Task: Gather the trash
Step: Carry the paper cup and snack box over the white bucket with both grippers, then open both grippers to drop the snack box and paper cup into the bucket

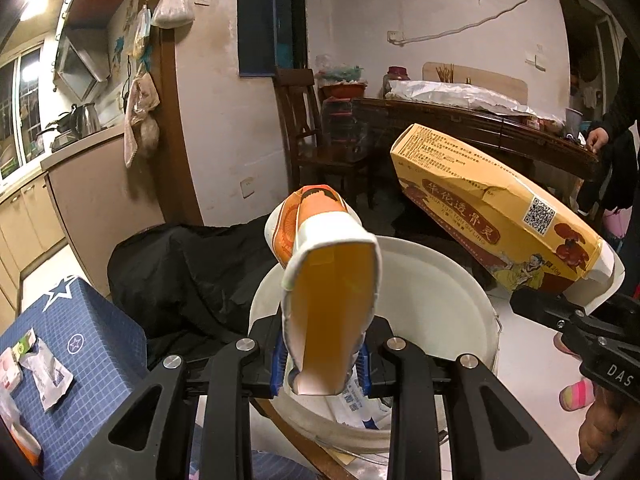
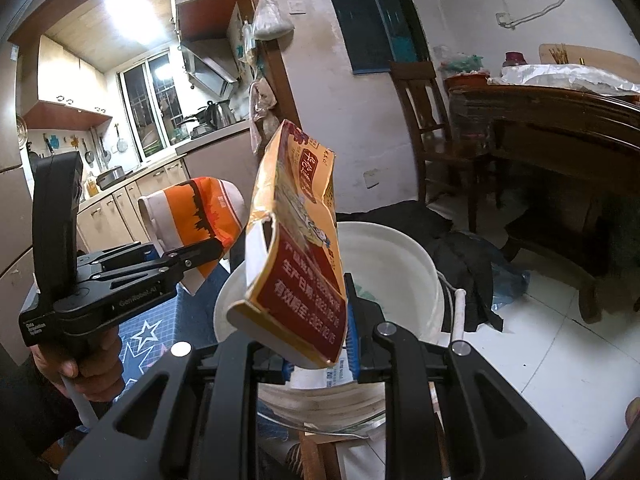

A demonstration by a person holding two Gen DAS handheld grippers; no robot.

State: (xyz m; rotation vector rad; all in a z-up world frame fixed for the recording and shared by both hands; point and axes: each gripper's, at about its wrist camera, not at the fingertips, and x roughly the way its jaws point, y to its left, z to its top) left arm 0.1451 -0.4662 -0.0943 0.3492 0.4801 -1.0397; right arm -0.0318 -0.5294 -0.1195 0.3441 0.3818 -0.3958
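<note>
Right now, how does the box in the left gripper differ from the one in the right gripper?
The orange-and-white box in the left gripper is the shorter, its open end showing a hollow inside; the yellow box in the right gripper is longer, printed with red text and a QR code, its side torn and dented. Both are empty-looking cartons, clamped at one end above the white bucket.

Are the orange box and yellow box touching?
Apart. The left wrist view shows the orange box in the left gripper and the yellow box off to its right, with the bucket and dark floor visible between them.
</note>
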